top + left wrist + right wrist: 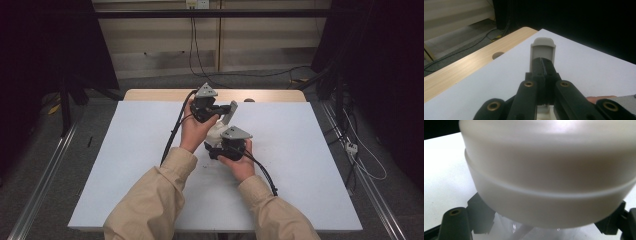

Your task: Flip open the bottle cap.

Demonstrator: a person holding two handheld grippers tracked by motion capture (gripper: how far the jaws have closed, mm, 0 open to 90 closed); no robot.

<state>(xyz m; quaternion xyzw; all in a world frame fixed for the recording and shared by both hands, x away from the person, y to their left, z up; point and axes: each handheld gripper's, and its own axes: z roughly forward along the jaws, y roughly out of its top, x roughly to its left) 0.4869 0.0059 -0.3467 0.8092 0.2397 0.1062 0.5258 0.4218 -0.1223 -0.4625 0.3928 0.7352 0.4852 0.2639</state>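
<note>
A white rounded container (216,131) is held above the middle of the white table top (300,150). Seen close in the right gripper view, the container (549,177) is a wide white body with a ridge around it. My right gripper (225,150) grips it from the near side, and its black fingers (482,216) press against both flanks. A flat grey-beige flap (230,112) stands up from the container's far side. My left gripper (220,109) is shut on this flap (543,48), with the jaws closed together on its lower part.
The white board lies on a wooden table whose bare far edge (469,67) has a round hole (498,55). Black cables (172,135) trail from both grippers over the board. Dark curtains and floor cables surround the table.
</note>
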